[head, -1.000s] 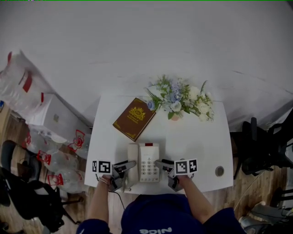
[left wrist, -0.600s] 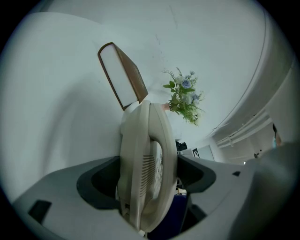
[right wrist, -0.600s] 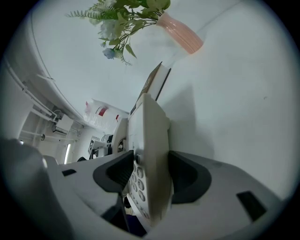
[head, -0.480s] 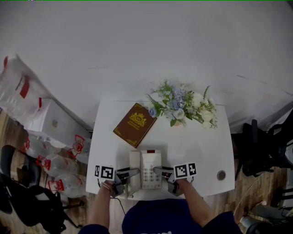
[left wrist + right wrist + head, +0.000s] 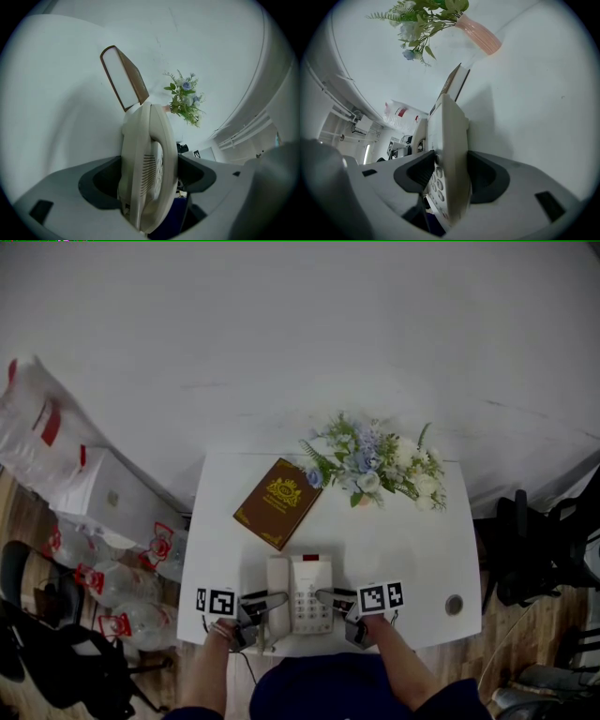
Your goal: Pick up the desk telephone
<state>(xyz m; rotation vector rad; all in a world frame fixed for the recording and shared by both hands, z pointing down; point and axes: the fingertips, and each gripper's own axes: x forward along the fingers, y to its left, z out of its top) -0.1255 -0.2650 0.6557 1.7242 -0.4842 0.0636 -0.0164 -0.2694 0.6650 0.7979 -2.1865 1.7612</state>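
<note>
1 book (image 5: 278, 502), 1 phone (image 5: 302, 592): L gripper (image 5: 147, 180) clamps, R gripper (image 5: 446, 176) closing on it.

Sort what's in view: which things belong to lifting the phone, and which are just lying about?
For the job:
desk telephone; left gripper, clamped on its handset side; right gripper, jaws just been closing on its keypad side.

Lying about:
brown book; flowers in a pink vase; plastic bags and white box on the floor.
</note>
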